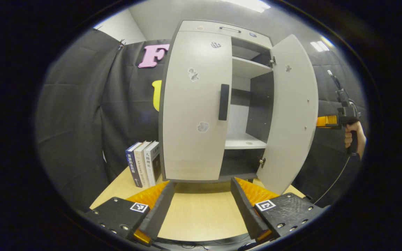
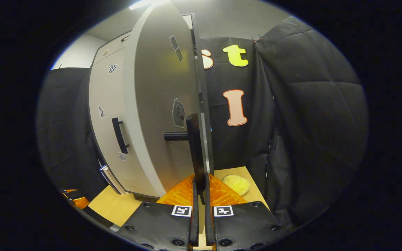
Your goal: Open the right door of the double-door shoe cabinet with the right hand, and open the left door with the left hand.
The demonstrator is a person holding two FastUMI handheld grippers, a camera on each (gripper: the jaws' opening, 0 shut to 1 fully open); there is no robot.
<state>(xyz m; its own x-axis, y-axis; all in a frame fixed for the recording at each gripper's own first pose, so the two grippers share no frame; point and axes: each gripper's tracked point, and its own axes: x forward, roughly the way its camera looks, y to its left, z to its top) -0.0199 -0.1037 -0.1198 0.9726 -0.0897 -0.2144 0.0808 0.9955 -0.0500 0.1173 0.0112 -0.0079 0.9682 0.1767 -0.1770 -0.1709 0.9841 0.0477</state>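
The shoe cabinet (image 1: 222, 29) stands on a wooden table. Its left door (image 1: 195, 104) is closed, with a dark vertical handle (image 1: 223, 101) near its inner edge. My left gripper (image 1: 202, 190) is open low in front of that door, apart from it, with nothing between its fingers. The right door (image 1: 291, 115) is swung wide open, showing shelves (image 1: 244, 141). In the right gripper view that door (image 2: 166, 104) is seen almost edge-on. My right gripper (image 2: 200, 186) is shut on the lower end of its handle (image 2: 193, 146). A hand (image 1: 354, 137) holds the right gripper beyond the door's edge.
Three books (image 1: 145, 167) stand upright against the cabinet's left side. A yellow soft object (image 2: 236, 184) lies on the table (image 1: 201, 216) right of the open door. Black cloth walls (image 2: 309, 122) close in behind and on both sides.
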